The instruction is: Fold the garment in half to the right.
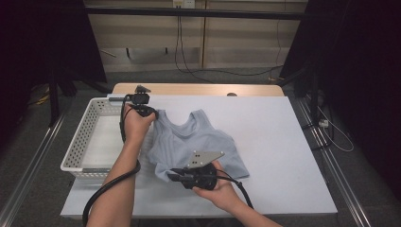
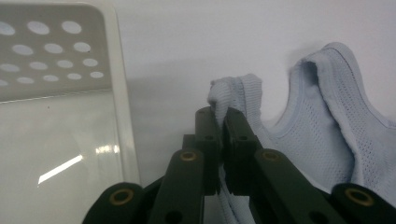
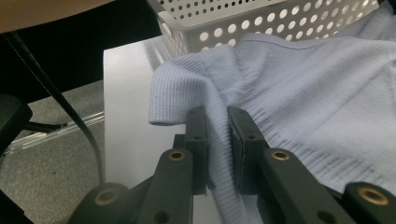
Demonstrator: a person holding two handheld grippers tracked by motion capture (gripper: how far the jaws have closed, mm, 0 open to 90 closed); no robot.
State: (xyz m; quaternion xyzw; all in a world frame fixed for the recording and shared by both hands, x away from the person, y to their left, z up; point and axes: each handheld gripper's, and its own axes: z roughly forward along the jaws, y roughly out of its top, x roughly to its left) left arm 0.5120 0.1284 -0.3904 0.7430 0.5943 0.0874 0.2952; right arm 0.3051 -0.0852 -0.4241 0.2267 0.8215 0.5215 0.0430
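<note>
Two hand-held grippers pinch a pale blue knit tank top (image 1: 198,142) spread on a white table (image 1: 279,156) beside a white perforated basket (image 1: 80,142).

The left gripper (image 1: 150,112), at the garment's corner nearest the basket, has its jaws closed on a shoulder strap (image 2: 231,95), which bunches up above the jaw tips in the left gripper view. The right gripper (image 1: 171,175), at the top's hem on the side toward the person, has its jaws clamped on a fold of the ribbed hem (image 3: 187,98). The basket touches the top's edge on the left gripper's side; what shows of its floor (image 2: 56,140) is bare, glossy white plastic.
</note>
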